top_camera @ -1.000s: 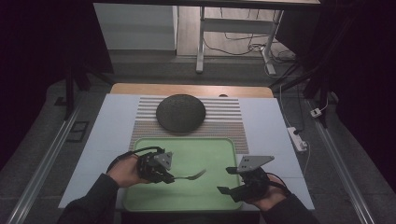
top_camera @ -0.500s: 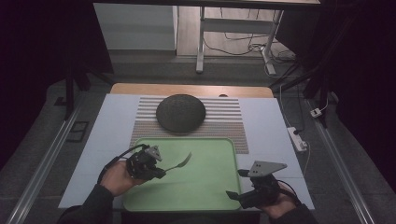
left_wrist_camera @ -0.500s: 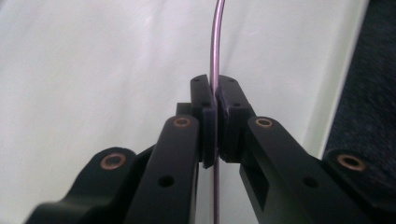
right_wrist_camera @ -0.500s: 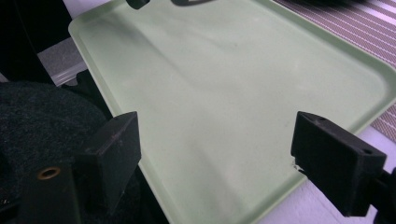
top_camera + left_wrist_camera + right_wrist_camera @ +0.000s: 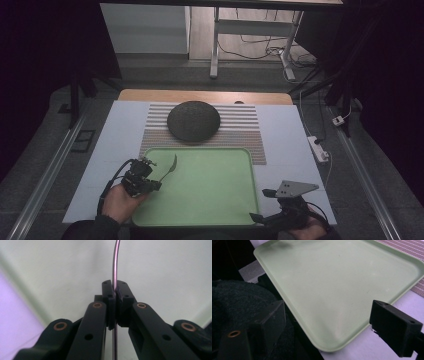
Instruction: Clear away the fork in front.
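Left gripper (image 5: 150, 181) lower left of the high view, jaws clamped tight on the handle of a metal fork (image 5: 170, 166); its head sticks up over the left edge of the green tray (image 5: 215, 200). Right gripper (image 5: 260, 207) bottom right near the tray's corner, jaws spread wide, holding nothing. Dark round plate (image 5: 193, 120) sits above the tray on the striped mat (image 5: 240, 131).

Dim room — grey floor (image 5: 60, 130), cables (image 5: 250, 47) under a white table frame (image 5: 216, 45), power strip (image 5: 318, 148) at right.
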Demonstrator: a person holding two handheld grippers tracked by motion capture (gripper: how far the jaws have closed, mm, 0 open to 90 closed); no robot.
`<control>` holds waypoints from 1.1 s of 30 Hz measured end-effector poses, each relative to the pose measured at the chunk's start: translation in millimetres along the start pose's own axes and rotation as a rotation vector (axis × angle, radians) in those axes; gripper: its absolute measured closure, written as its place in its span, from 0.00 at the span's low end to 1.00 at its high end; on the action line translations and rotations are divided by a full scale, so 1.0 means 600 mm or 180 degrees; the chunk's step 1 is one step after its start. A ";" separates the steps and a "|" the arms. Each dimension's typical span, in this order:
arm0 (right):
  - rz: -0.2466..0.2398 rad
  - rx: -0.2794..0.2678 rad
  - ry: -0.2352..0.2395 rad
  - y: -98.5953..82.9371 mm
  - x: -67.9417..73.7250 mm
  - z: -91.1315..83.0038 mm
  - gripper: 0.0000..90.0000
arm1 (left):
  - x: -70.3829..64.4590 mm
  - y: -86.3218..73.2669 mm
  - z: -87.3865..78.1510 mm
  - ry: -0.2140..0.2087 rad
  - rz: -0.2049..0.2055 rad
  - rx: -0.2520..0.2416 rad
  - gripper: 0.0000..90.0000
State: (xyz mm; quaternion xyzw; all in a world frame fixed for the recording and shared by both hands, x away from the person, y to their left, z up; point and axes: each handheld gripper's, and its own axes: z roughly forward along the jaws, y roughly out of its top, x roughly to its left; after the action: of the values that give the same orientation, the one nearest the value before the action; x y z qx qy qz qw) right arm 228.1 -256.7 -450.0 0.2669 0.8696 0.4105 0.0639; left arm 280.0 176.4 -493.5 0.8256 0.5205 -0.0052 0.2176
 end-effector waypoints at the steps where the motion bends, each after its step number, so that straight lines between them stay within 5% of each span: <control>1: -0.0004 -0.0007 -0.0004 -0.002 0.001 -0.001 0.15 | 0.001 -0.001 0.001 0.0046 -0.0050 0.0004 0.95; 9: 0.0017 0.0012 -0.0081 -0.018 0.002 -0.012 0.11 | 0.012 -0.005 0.016 0.0178 -0.0269 0.0108 0.95; 21: 0.0172 0.0058 -0.0135 -0.019 -0.005 -0.009 0.03 | 0.019 -0.007 0.021 0.0150 -0.0234 0.0115 0.86; 29: 0.0190 0.0073 -0.0096 -0.018 -0.007 -0.008 0.03 | 0.024 0.002 0.002 0.0155 -0.0109 -0.0153 0.84; 33: 0.0189 0.0092 -0.0080 -0.018 -0.006 -0.007 0.03 | 0.032 0.015 -0.005 0.0116 -0.0080 -0.0306 0.90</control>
State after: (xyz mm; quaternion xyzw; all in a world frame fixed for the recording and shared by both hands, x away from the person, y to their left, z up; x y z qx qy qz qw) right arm 225.4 -267.1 -455.5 0.2987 0.8662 0.3962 0.0587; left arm 295.9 190.5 -492.0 0.8076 0.5343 0.0322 0.2474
